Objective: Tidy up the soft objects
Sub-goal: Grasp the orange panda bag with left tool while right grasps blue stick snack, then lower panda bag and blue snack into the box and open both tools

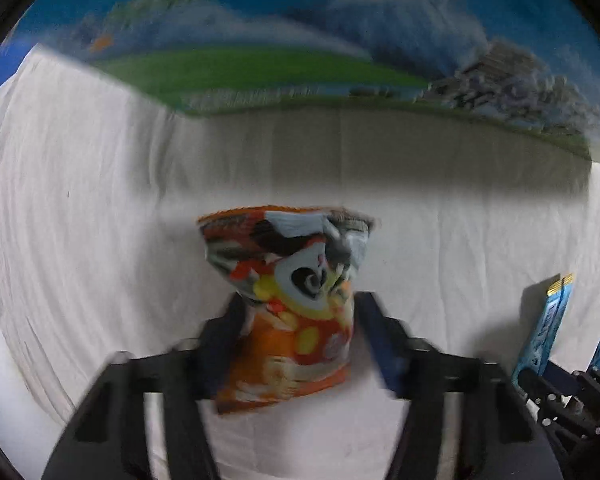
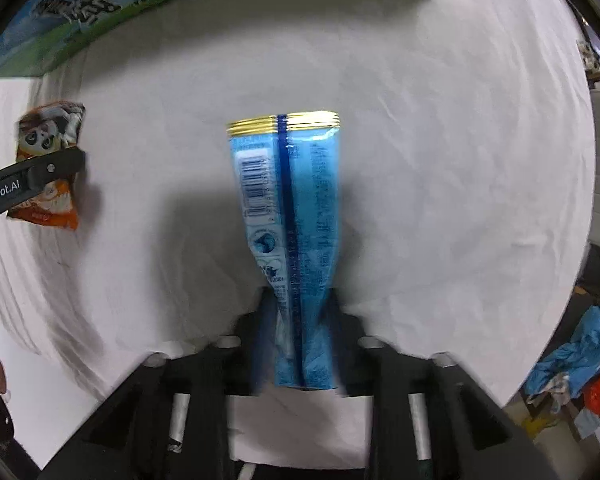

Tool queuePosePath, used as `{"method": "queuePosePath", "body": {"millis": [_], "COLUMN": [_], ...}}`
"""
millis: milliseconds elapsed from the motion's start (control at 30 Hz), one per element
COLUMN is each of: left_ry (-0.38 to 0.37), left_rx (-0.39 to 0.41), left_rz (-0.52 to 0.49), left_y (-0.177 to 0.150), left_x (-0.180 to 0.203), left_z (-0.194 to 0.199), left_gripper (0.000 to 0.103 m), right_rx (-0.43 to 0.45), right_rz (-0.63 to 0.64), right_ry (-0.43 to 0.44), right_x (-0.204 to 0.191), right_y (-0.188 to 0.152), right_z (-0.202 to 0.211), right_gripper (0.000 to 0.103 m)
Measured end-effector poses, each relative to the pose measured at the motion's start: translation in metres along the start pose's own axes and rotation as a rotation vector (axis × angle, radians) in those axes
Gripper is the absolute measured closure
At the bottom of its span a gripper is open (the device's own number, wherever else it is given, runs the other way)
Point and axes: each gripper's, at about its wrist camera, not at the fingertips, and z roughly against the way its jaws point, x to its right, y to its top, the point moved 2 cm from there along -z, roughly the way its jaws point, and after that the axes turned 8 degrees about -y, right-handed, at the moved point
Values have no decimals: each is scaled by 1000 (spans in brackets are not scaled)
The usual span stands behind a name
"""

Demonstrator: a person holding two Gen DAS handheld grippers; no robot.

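Observation:
My left gripper (image 1: 298, 312) is shut on an orange snack bag with a panda print (image 1: 288, 300) and holds it above the white cloth. The same bag shows at the left of the right wrist view (image 2: 48, 160), with a left finger (image 2: 40, 174) across it. My right gripper (image 2: 298, 304) is shut on a blue snack bag with a gold top seam (image 2: 292, 216), held upright over the cloth. That blue bag also shows at the right edge of the left wrist view (image 1: 548, 320).
A large cardboard box printed with blue sky, mountains and green grass (image 1: 260, 52) stands at the far side of the cloth-covered table (image 2: 460, 160); it also shows in the right wrist view (image 2: 100, 4). Crumpled blue and orange items (image 2: 580, 360) lie off the table's right edge.

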Motion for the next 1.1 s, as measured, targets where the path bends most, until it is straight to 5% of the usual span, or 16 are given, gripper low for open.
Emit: {"method": "queuePosePath", "body": {"millis": [333,500,600,667,800,1100], "left_ry": [-89,-96,-73,-65,-76,-119], "left_rx": [-34,-48,-39,-35,-52,21], "left_rz": [80,117,111,109,111,67], "left_y": [-90,-104,-102,-94,-95,-110], "left_x": [8,10,20,30,40,56], "left_z": [-2,-15,-23,-26,-13,53], "left_gripper": [56,56,56,56,56,60], "right_rx": [-22,-61,-51,-35,-22,42], "right_rz": [4,-24,-13,-15,4,44], "right_ry": [55,46,4,-27,-44,39], "right_x": [12,20,16,13,5,11], "right_y": [-1,12,13,14,20,32], "right_z": [0,-10,-13,-12,-4,40], "right_gripper": [80,59,58,59,84,89]}}
